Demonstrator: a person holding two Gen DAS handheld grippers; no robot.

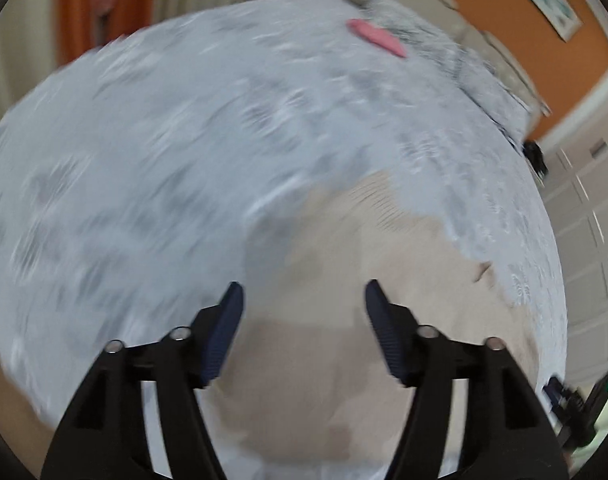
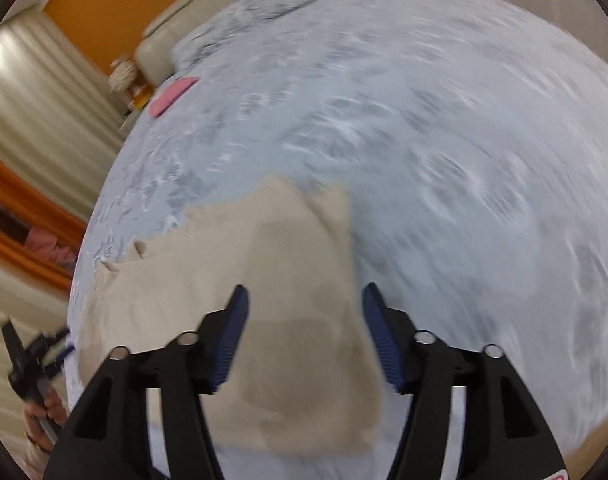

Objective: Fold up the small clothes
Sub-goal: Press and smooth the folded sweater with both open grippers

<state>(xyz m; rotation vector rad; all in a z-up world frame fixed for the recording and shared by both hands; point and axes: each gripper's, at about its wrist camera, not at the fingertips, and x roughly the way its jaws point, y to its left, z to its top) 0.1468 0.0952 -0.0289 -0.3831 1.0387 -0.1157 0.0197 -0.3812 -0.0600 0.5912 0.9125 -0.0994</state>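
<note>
A small beige garment (image 1: 324, 332) lies partly folded on a pale blue-grey patterned bedcover (image 1: 163, 140). My left gripper (image 1: 304, 286) hovers over the garment, its jaws wide apart with nothing pinched between the dark blue pads. In the right wrist view the same beige garment (image 2: 263, 264) spreads from the left edge of the bedcover (image 2: 464, 160) to under my right gripper (image 2: 304, 289), which also stands open above the cloth. Both views are blurred. The left gripper (image 2: 27, 356) shows at the lower left there, held by a hand (image 2: 43, 408).
A flat pink item (image 1: 376, 38) lies far back on the cover, also the pink item (image 2: 171, 96) in the right view. A cream padded headboard (image 2: 175, 28) and orange wall stand behind. White panelled doors (image 1: 584, 220) are to the right, curtains (image 2: 43, 92) to the left.
</note>
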